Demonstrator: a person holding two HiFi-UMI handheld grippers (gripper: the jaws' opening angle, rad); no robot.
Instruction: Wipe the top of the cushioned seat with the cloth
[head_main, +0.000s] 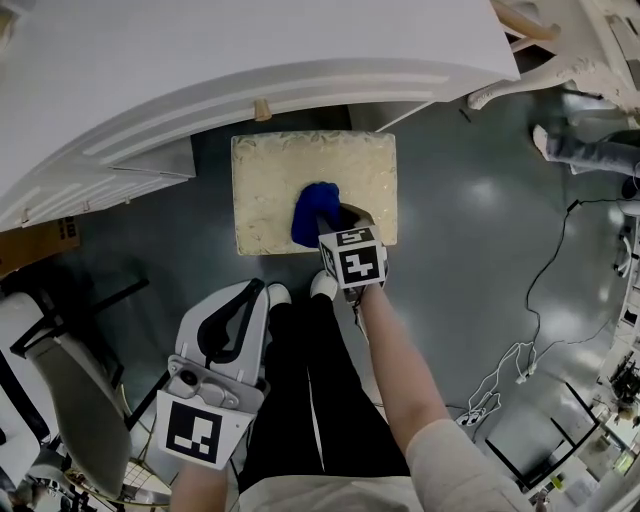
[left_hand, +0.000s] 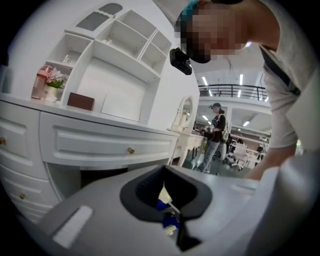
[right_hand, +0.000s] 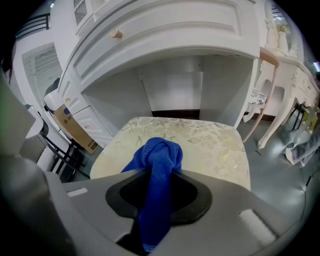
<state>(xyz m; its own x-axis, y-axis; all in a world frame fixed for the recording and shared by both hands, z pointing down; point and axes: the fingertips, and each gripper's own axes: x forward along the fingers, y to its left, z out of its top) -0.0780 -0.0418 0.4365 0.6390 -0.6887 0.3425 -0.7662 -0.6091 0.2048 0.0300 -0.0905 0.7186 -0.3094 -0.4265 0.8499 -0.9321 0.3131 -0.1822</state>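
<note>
In the head view, the right gripper (head_main: 338, 222) is reaching over the seat's (head_main: 270, 170) near right part and holding the blue cloth (head_main: 312, 212) low over its top, presumably to wipe. The left gripper (head_main: 240, 305) is hanging back short of the seat's near edge, seemingly idle. In the left gripper view, its fingers (left_hand: 100, 220) are lying together, gripping nothing. In the right gripper view, the fingers (right_hand: 225, 225) are clamping the bunched cloth, its long axis running from them toward the seat's far edge, rounded end leading.
</note>
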